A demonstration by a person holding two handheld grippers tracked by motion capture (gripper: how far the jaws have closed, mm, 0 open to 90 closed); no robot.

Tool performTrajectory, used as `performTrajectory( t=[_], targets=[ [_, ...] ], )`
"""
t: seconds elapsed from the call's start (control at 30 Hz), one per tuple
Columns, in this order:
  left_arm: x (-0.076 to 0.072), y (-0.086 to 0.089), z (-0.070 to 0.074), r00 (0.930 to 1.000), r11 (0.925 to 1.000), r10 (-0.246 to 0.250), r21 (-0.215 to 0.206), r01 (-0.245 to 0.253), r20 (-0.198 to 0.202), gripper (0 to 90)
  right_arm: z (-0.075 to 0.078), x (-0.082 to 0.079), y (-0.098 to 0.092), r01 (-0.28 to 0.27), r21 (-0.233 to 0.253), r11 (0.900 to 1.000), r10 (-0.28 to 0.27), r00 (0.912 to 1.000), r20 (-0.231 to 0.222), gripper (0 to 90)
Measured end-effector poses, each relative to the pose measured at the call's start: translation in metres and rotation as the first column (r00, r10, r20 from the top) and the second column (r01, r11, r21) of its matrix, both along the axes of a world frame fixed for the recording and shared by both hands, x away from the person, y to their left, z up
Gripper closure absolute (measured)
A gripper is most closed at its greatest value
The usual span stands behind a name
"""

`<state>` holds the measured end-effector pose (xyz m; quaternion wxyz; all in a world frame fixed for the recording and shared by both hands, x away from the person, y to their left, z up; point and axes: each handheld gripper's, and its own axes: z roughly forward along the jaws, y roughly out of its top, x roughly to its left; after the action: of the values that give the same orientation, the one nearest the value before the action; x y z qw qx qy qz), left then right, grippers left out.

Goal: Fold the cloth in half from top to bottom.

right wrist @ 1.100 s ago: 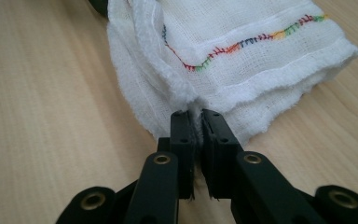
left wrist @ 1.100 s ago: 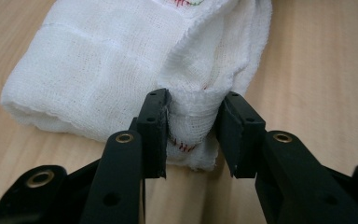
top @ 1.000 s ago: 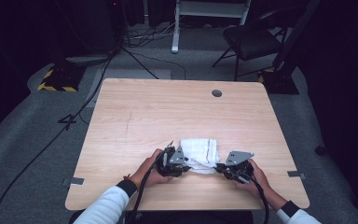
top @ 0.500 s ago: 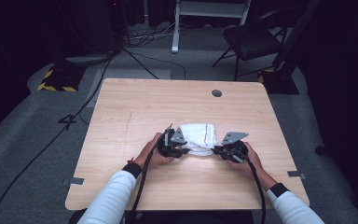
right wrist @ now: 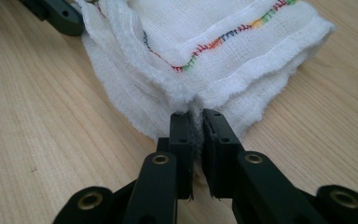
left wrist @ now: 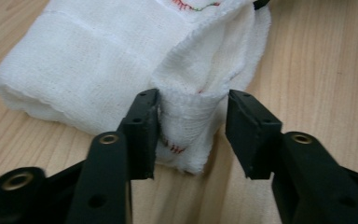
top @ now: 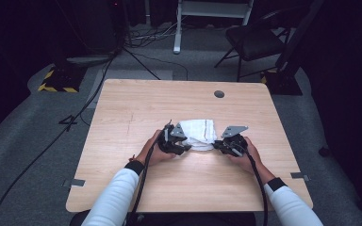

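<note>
One folded white cloth lies on the surface between two tongs: left tongs released around a corner, right tongs clenched on its edge.

Folded white cloth with multicoloured stitched edging, lying flat on wooden table, near its front centre; layered edges loose.

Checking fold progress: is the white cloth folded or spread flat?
Folded: the white cloth lies in stacked layers, its edges doubled over each other on the table.
</note>
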<state>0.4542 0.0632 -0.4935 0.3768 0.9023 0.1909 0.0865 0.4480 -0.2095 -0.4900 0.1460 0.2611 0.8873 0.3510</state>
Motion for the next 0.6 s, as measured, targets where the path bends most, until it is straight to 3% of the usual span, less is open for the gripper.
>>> performTrajectory(
  t=[0.27, 0.4, 0.53, 0.6],
  targets=[
    [-0.007, -0.002, 0.020, 1.0000, 0.9966, 0.003, 0.083, -0.003, 0.007, 35.3, 0.010, -0.006, 0.000, -0.005, -0.019, 1.000, 0.006, 0.9996, 0.028, 67.3],
    [-0.009, 0.004, 0.028, 0.9992, 0.9964, 0.038, 0.076, -0.038, 0.010, 30.0, 0.016, -0.008, -0.001, -0.001, -0.032, 0.999, 0.001, 0.9997, 0.026, 56.8],
    [-0.014, 0.010, 0.033, 0.9988, 0.9955, 0.048, 0.082, -0.049, 0.014, 28.8, 0.020, -0.014, 0.000, -0.019, -0.078, 0.997, 0.022, 0.9991, 0.037, 48.8],
    [-0.017, 0.012, 0.035, 0.9982, 0.9952, 0.059, 0.077, -0.060, 0.009, 26.4, 0.022, -0.017, 0.001, -0.020, -0.110, 0.994, 0.026, 0.9986, 0.045, 40.5]
  ],
)
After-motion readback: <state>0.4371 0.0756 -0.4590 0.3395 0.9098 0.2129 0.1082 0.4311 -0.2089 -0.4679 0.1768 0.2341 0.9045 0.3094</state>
